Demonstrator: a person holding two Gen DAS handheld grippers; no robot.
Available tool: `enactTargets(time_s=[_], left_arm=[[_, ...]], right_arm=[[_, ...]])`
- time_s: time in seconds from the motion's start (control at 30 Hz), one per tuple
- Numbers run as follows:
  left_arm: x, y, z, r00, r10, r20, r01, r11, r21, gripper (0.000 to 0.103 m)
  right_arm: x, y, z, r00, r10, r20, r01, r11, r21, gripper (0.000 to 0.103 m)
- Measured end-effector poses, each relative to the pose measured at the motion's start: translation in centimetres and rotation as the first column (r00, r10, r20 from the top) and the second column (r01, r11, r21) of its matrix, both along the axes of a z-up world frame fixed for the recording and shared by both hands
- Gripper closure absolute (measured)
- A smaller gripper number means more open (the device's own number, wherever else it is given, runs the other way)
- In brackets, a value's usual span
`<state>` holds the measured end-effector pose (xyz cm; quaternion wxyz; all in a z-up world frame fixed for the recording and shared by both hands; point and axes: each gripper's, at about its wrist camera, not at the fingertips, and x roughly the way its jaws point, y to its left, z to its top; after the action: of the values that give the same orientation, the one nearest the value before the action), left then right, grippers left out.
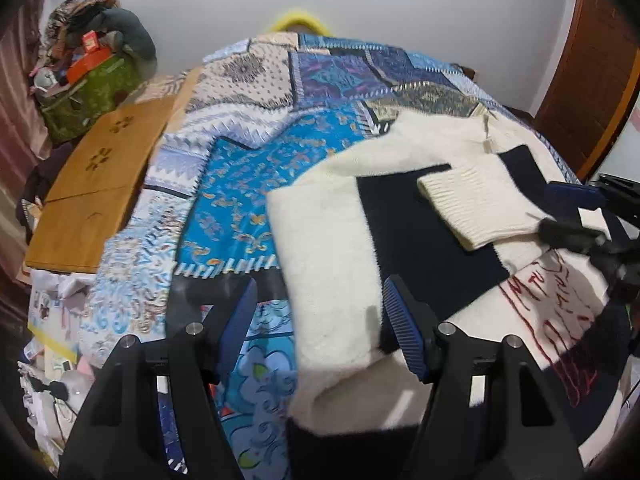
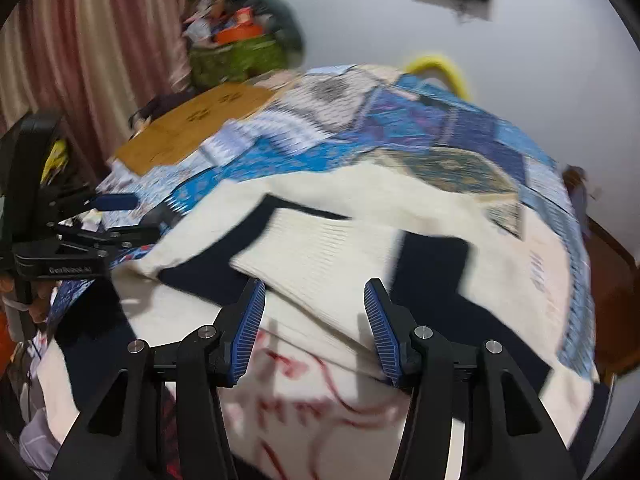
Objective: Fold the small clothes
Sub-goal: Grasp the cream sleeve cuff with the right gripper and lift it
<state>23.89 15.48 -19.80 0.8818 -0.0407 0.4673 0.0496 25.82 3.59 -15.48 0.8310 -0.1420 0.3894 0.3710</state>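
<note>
Sweater (image 1: 332, 240) — cream and navy knit — is lying spread on the bed (image 1: 240, 184), one ribbed sleeve (image 1: 476, 204) already folded across its body. Left claw (image 1: 320, 320) is straddling the near cream edge with jaws wide, pads not visibly pressing. Right claw (image 2: 314, 320) is standing part-open over the sleeve cuff, gripping nothing. Judged next move — closing on the unfolded side and carrying it inward. Only the right view is showing the curtain (image 2: 80, 60).
</note>
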Motion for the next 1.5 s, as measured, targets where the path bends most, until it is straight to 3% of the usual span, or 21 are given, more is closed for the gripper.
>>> enactTargets(time_s=[0.17,0.33,0.47,0.73,1.0,1.27,1.5], left_arm=[[0.9,-0.5,-2.6,0.998,-0.013,-0.060,0.012,1.000,-0.007,0.038],[1.0,-0.2,-3.6,0.998,-0.011,-0.067,0.008,0.999,-0.038,0.038],[1.0,-0.2,-3.9,0.998,-0.006,-0.069,0.003,0.999,-0.045,0.037],[1.1,-0.2,-4.1,0.998,0.016,-0.068,-0.018,0.999,-0.028,0.032],[1.1,-0.1,-4.3,0.996,0.045,-0.074,-0.046,0.999,-0.004,0.028],[0.3,-0.1,-3.5,0.995,0.066,-0.078,-0.063,0.997,0.036,0.028],[-2.4,-0.9,-1.9,0.998,-0.012,-0.067,0.013,1.000,0.016,0.028]], right_arm=[[0.7,4.2,-2.4,0.997,0.070,-0.037,-0.073,0.995,-0.069,0.055],[1.0,5.1,-4.0,0.997,0.079,-0.023,-0.081,0.992,-0.096,0.057],[1.5,4.1,-3.5,0.999,0.031,-0.018,-0.032,0.998,-0.061,0.096],[0.9,-1.3,0.7,0.992,-0.103,0.067,0.097,0.992,0.084,0.096],[0.7,-10.6,5.0,0.934,-0.328,0.143,0.295,0.932,0.208,0.096],[1.2,-18.5,3.5,0.869,-0.493,0.047,0.471,0.852,0.230,0.096],[1.9,-20.7,1.9,0.851,-0.525,-0.018,0.515,0.828,0.223,0.096]])
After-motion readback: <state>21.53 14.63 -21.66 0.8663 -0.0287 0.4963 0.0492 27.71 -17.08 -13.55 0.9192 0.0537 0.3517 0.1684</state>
